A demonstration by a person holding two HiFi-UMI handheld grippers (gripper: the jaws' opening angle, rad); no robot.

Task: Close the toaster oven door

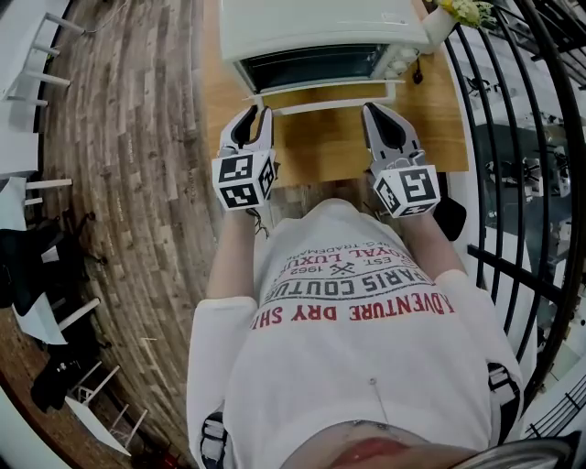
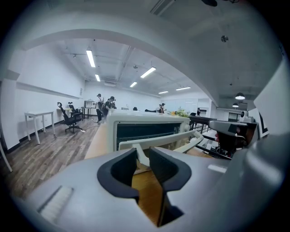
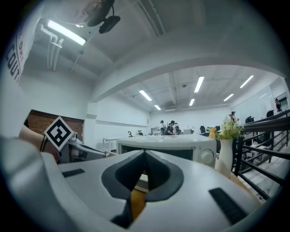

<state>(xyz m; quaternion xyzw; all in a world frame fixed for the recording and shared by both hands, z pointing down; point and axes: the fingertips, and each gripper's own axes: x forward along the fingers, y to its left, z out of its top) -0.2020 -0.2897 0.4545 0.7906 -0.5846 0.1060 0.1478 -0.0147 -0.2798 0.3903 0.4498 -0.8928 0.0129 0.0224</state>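
1. While the door [image 1: 311, 66] hangs part open off the front of the toaster oven [image 1: 320, 27], it sits at the far edge of the table [image 1: 320, 151], tipped toward the near side.
2. Its handle [image 1: 330, 92] is a white bar with its long axis left to right, across the oven front, on the door's free near edge.
3. Both tools sit just near of that bar and point far, toward the oven; the bar spans the gap between them.
4. Left gripper [image 1: 259, 112]: at the handle's left end, jaws spread partway. In the left gripper view the handle's white post shows in the gap just past the tips; contact can't be told, nothing looks pinched.
5. Right gripper [image 1: 371, 112]: at the handle's right end, jaws pressed together at the tips, nothing between them.
6. Judgement: both are about equally near. The left looks lined up on the handle post, the right set to push with closed tips.
7. Judgement: the coming move is up and far, swinging the free edge onto the oven front.
8. Vase [image 1: 439, 23] stands right of the oven, clear of the door's swing.
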